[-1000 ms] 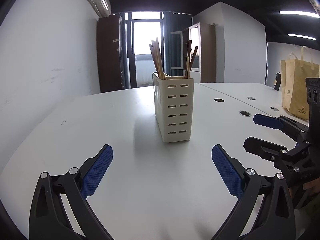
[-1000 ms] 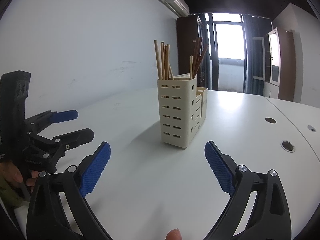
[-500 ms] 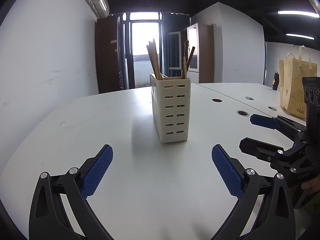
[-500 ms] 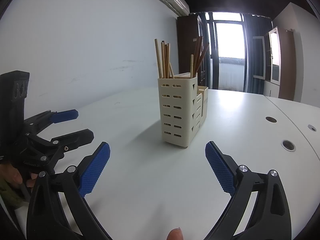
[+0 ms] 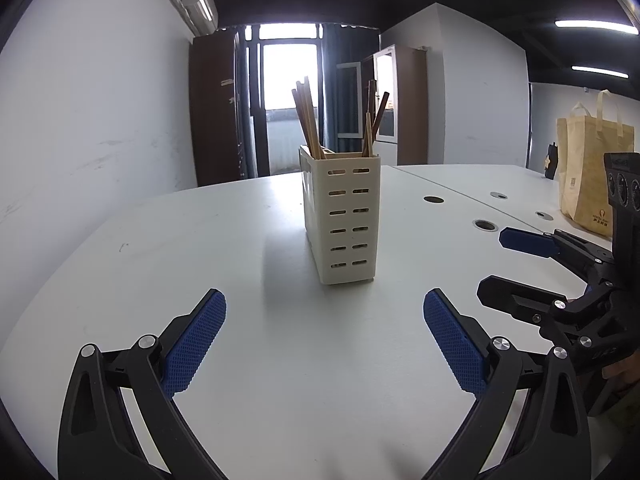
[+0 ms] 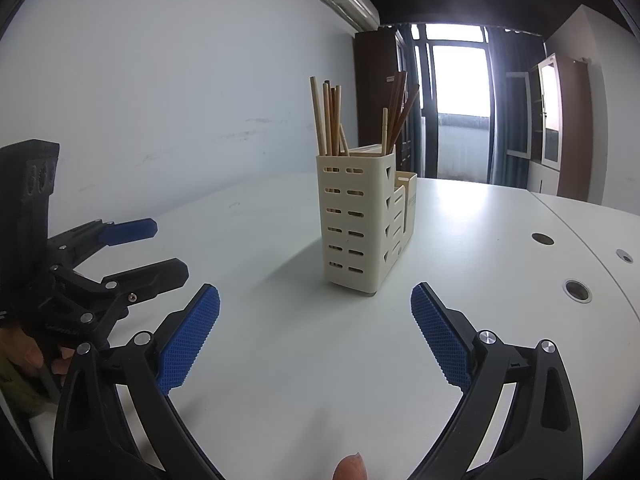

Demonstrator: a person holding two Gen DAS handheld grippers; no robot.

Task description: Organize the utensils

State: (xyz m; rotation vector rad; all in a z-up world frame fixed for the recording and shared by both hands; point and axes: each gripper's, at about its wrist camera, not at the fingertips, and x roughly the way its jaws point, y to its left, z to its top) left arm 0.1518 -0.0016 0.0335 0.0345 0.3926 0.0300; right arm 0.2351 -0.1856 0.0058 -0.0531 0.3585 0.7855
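Observation:
A cream slotted utensil holder (image 5: pixel 343 216) (image 6: pixel 360 220) stands upright on the white table (image 5: pixel 200 240) (image 6: pixel 260 220). Light wooden chopsticks (image 5: pixel 307 120) (image 6: pixel 330 114) and darker brown chopsticks (image 5: pixel 378 114) (image 6: pixel 402 106) stick up out of it. My left gripper (image 5: pixel 324 344) is open and holds nothing, a short way in front of the holder. My right gripper (image 6: pixel 316 336) is also open with nothing between its fingers, facing the holder from the right side. Each gripper shows in the other's view: the right gripper (image 5: pixel 516 268) and the left gripper (image 6: pixel 156 248).
A tan shopping bag (image 5: pixel 592 176) stands on the table at the far right. Round cable holes (image 5: pixel 485 224) (image 6: pixel 577 290) dot the tabletop. A white wall runs along the left. Cabinets and a bright door (image 5: pixel 288 104) lie beyond the table.
The holder has shifted slightly left in the left wrist view as that gripper turned; the right wrist view is almost unchanged. Both grippers stay open.

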